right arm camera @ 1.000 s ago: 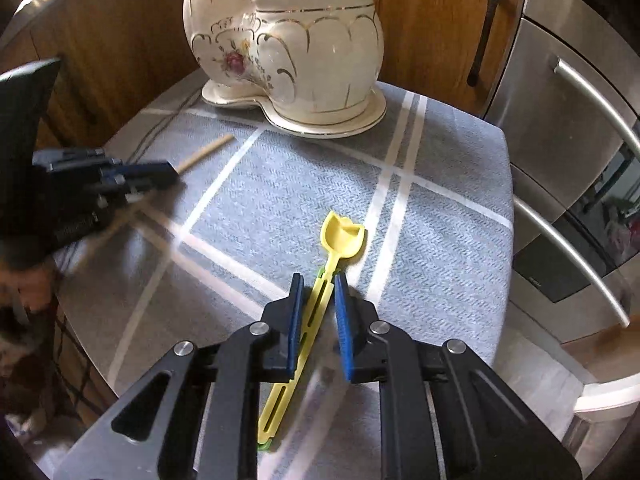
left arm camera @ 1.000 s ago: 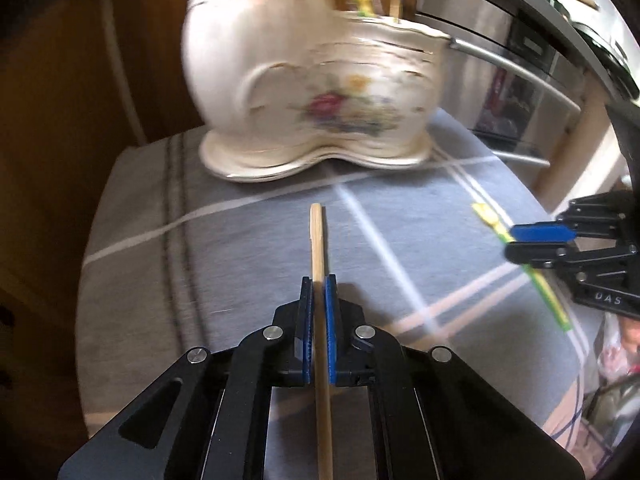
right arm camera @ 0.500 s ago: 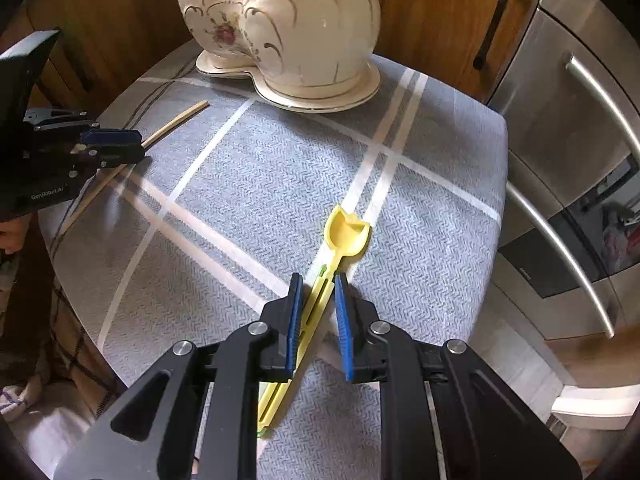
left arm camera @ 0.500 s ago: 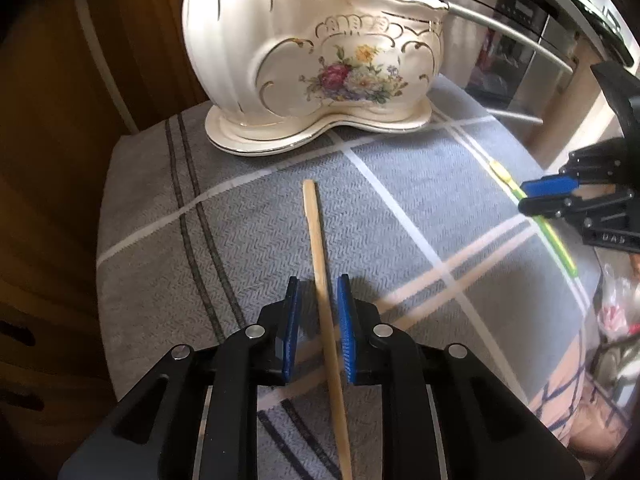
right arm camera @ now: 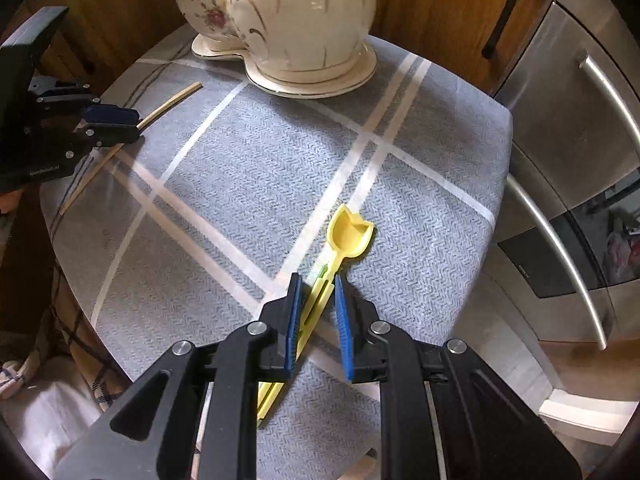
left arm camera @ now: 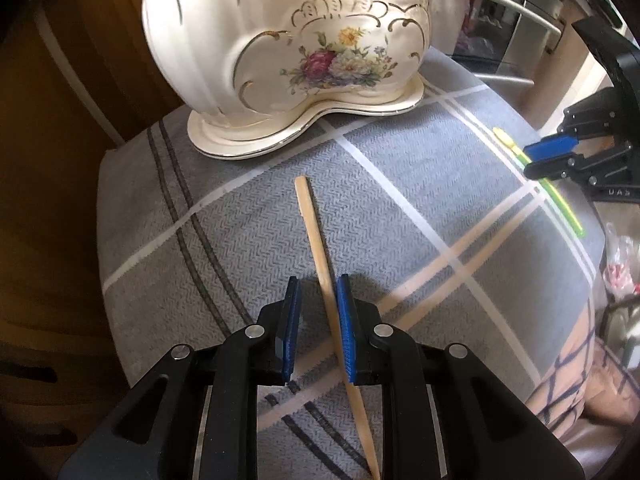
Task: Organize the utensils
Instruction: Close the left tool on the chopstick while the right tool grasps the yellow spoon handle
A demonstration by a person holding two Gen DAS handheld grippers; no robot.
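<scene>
Left gripper (left arm camera: 318, 328): jaws parted, straddling the wooden stick (left arm camera: 320, 256) without clamping it; the stick runs close along the right pad, and whether it touches cannot be told.
Wooden stick: lies flat on the grey checked cloth (left arm camera: 400, 208), its far end pointing toward the vase.
Right gripper (right arm camera: 318, 324): jaws parted over the handle of the yellow spoon (right arm camera: 350, 236); the handle sits near the left pad with a clear gap to the right pad, so it is not gripped.
Yellow spoon: flat on the cloth, tulip-shaped bowl just past the fingertips, handle running back under the gripper.
Ceramic vase (left arm camera: 288, 52): cream with gold trim and painted flowers, upright at the far side of the cloth; utensil tips show above its rim.
Behind: wooden cupboard door (right arm camera: 436, 8) and a steel appliance (right arm camera: 576, 128).
</scene>
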